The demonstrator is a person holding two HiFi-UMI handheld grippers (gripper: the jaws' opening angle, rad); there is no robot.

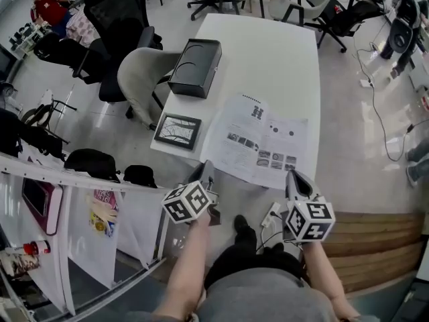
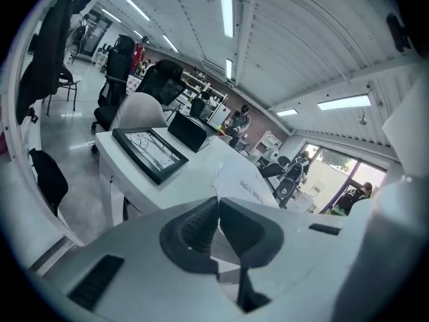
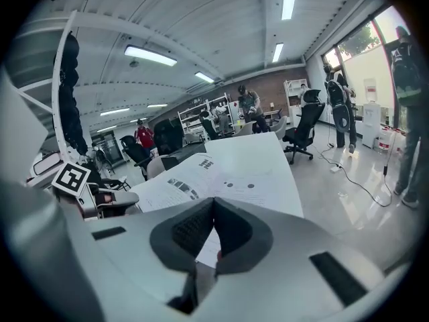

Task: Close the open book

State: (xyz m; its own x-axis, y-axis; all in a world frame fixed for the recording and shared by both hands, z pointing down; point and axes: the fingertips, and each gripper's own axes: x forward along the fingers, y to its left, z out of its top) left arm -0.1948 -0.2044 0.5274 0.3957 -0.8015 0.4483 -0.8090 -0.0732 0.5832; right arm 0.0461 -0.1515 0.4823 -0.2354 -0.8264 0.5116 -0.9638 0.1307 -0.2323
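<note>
The open book (image 1: 258, 139) lies flat on the white table (image 1: 268, 52), near its front edge, with printed pages facing up. My left gripper (image 1: 208, 168) is at the book's near left corner. Its jaws are shut, and a lifted edge of the left page (image 2: 216, 173) runs up from between the tips. The book (image 2: 244, 183) stretches away beyond them. My right gripper (image 1: 293, 178) hovers at the book's near right corner with its jaws shut tip to tip and nothing held. In the right gripper view the book (image 3: 208, 180) lies just ahead of the right gripper (image 3: 214, 201).
A black-framed picture (image 1: 177, 131) lies left of the book, with a black box (image 1: 196, 67) behind it. A grey chair (image 1: 144, 79) and black office chairs stand left of the table. Cables (image 1: 271, 217) trail on the floor near my feet.
</note>
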